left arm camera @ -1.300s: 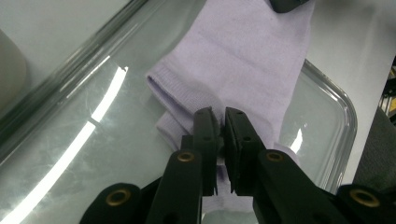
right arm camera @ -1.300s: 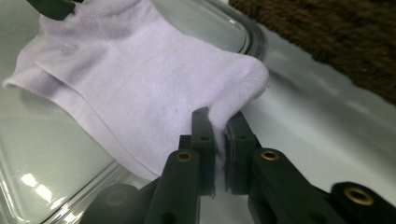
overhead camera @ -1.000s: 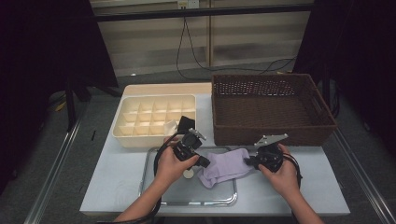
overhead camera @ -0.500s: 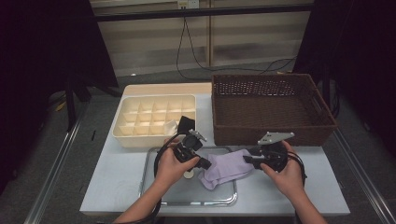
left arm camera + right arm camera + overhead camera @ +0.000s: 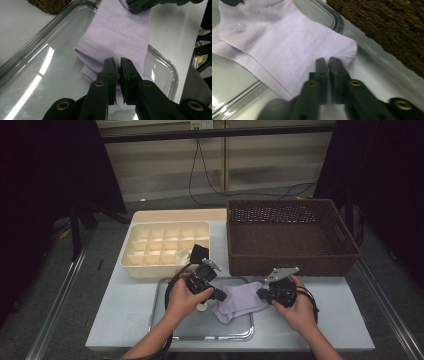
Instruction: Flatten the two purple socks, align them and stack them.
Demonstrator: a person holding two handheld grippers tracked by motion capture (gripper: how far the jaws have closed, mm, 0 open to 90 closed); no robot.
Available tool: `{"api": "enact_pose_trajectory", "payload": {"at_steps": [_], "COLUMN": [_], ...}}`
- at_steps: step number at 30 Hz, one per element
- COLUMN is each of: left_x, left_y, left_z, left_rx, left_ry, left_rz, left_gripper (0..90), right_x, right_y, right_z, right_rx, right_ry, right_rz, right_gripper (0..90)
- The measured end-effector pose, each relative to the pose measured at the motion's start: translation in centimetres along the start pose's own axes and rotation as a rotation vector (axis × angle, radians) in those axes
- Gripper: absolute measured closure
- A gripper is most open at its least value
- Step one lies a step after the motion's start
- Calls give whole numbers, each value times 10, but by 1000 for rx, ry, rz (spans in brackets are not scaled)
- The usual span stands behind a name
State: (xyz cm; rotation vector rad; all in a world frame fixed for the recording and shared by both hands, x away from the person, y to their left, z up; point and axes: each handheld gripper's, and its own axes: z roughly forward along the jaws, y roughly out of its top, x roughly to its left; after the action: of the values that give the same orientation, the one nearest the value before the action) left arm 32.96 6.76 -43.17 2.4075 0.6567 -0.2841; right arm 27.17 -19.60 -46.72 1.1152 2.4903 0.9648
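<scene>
A lilac sock (image 5: 240, 302) lies across the right part of a shiny metal tray (image 5: 200, 332). My left gripper (image 5: 220, 296) is at the sock's left end, and in the left gripper view its jaws (image 5: 118, 65) are shut on the folded edge of the sock (image 5: 120, 37). My right gripper (image 5: 260, 294) is at the right end. Its jaws (image 5: 327, 63) have just been closing and now pinch the sock (image 5: 282, 45) near its corner. The right gripper's tips (image 5: 140, 6) also rest on the sock's far end in the left gripper view.
A brown wicker basket (image 5: 292, 266) stands right behind the tray. A cream divided box (image 5: 131, 264) sits at the back left with a black item (image 5: 199, 252) at its near right corner. A small white object (image 5: 202, 307) lies on the tray under the left hand.
The right gripper has shifted slightly at the sock's right end and the sock lies a little more stretched between the two grippers. The left hand has kept still.
</scene>
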Motion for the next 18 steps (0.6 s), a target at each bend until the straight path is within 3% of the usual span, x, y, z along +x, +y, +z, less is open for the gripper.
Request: {"api": "enact_pose_trajectory", "payload": {"at_steps": [5, 11, 18], "left_x": [-2, -5, -7], "left_y": [-1, -5, -12], "left_z": [-5, -10, -8], "left_rx": [-12, -20, -7], "left_ry": [0, -14, -17], "left_rz": [8, 0, -17], "left_gripper": [841, 841, 800], "right_x": [-2, -4, -5], "right_y": [1, 3, 2], "right_z": [-4, -14, -11], "right_rx": [-12, -37, -28], "right_ry": [-18, 3, 25], "right_rz": [4, 13, 13], "right_gripper": [888, 888, 887]}}
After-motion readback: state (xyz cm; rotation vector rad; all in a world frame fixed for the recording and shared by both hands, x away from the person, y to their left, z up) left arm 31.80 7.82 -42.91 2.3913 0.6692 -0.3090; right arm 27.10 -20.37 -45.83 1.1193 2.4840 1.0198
